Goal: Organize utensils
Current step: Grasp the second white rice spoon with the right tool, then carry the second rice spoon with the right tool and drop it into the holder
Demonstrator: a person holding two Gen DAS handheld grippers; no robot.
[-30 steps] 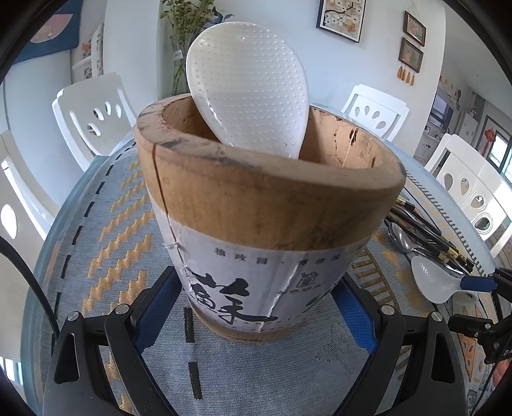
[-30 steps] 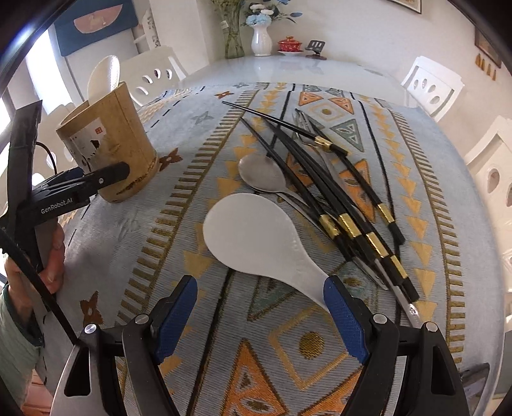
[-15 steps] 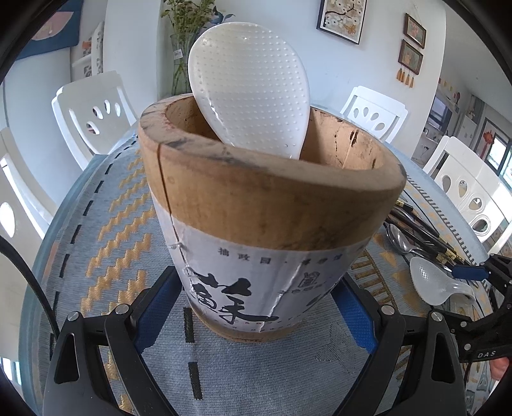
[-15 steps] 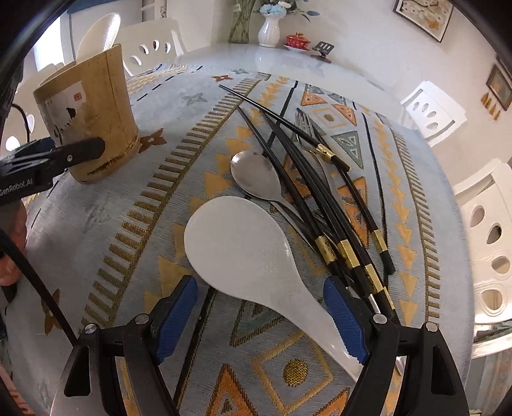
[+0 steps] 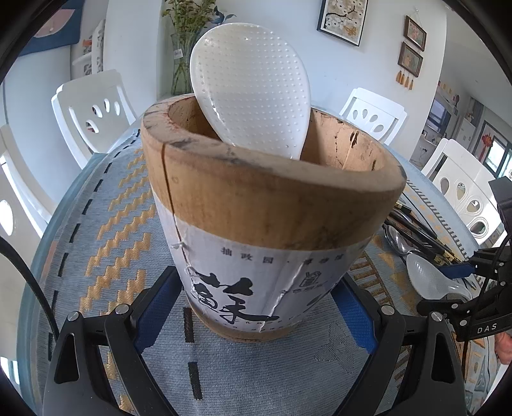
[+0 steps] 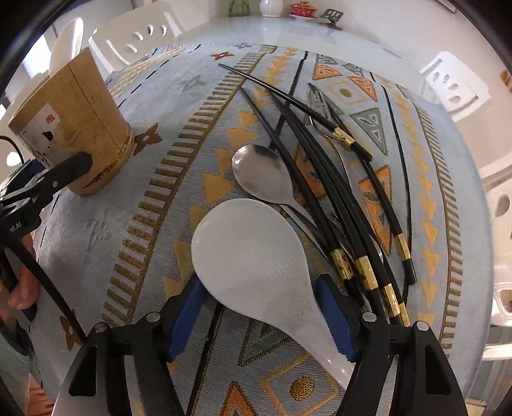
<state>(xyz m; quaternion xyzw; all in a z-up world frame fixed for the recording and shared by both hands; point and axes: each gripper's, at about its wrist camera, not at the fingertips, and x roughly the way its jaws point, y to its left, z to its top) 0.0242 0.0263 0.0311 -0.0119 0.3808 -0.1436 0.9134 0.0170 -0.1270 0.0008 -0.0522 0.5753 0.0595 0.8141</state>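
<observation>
My left gripper (image 5: 256, 304) is shut on the base of a wooden utensil holder (image 5: 272, 208) with a paper label, its blue pads pressed to both sides. One white dimpled rice paddle (image 5: 252, 86) stands in it. In the right wrist view a second white rice paddle (image 6: 252, 256) lies flat on the patterned cloth. My right gripper (image 6: 260, 284) points steeply down over it. Its jaws have just been closing, and the blue pads now meet the paddle's two edges. The holder (image 6: 73, 128) stands at the far left there.
Beside the paddle lie a metal spoon (image 6: 262, 174), several black chopsticks with gold bands (image 6: 320, 166) and a fork (image 6: 320, 102). White chairs (image 5: 96, 108) ring the round table. A vase and small items (image 6: 300, 8) stand at the far edge. A hand (image 6: 22, 288) holds the left gripper.
My right gripper moved in over the white paddle and tipped further down, and its jaws narrowed onto the paddle's head. The left gripper and the holder stayed put.
</observation>
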